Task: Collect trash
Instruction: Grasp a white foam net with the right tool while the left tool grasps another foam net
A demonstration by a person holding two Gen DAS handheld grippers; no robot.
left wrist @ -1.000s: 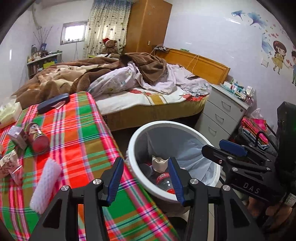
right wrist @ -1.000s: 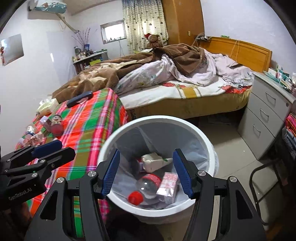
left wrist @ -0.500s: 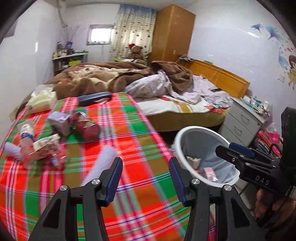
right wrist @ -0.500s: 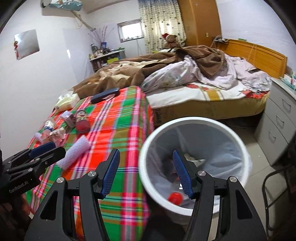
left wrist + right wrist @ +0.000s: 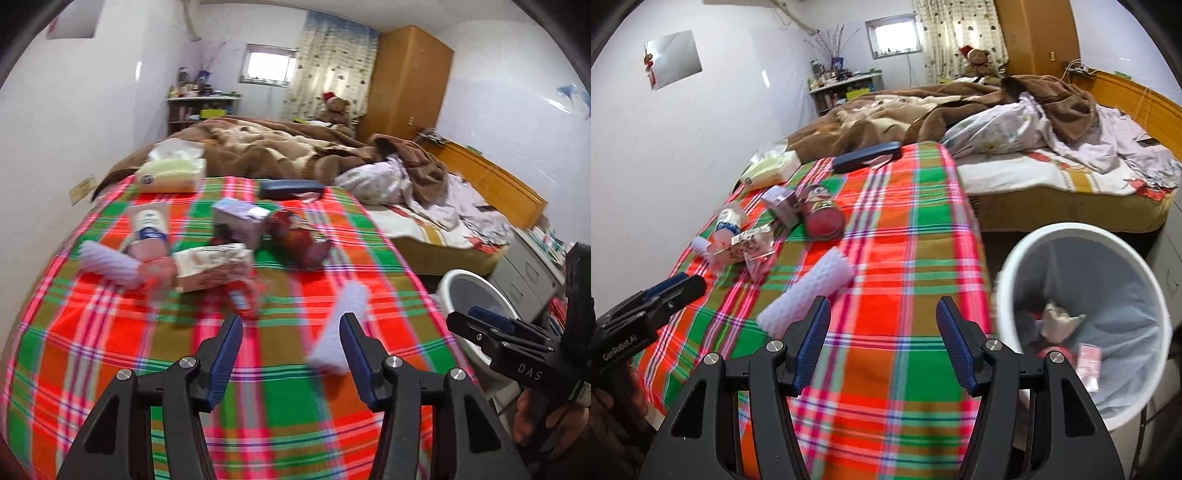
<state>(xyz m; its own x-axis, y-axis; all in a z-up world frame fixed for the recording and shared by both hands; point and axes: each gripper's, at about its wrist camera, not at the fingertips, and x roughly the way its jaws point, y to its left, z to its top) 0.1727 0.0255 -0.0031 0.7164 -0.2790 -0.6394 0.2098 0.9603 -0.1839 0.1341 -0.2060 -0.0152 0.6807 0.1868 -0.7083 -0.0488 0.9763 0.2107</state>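
Over the near edge of the plaid tablecloth (image 5: pixel 258 424) the left gripper (image 5: pixel 291 354) hangs with its blue pads apart and nothing between them; its jaws have just been opening. To its right, the right gripper (image 5: pixel 882 347) also stands apart and empty above the cloth. Just ahead of both lies a white foam net sleeve (image 5: pixel 809 295), close to the left gripper's right finger in the left wrist view. Farther in, a heap of trash sits toward the left of the cloth: a second foam sleeve (image 5: pixel 107 264), a pale wrapped packet (image 5: pixel 214 266), a small plastic bottle (image 5: pixel 147 229), a small carton (image 5: pixel 783 206) and a red can (image 5: pixel 822 212) on its side. Beyond these rest a tissue pack (image 5: pixel 171 173) and a dark case (image 5: pixel 290 188) at the far edge. Off the table's right side stands the white bin (image 5: pixel 1082 236), lined with a bag and already holding some rubbish. Behind everything is an unmade bed (image 5: pixel 1052 162).
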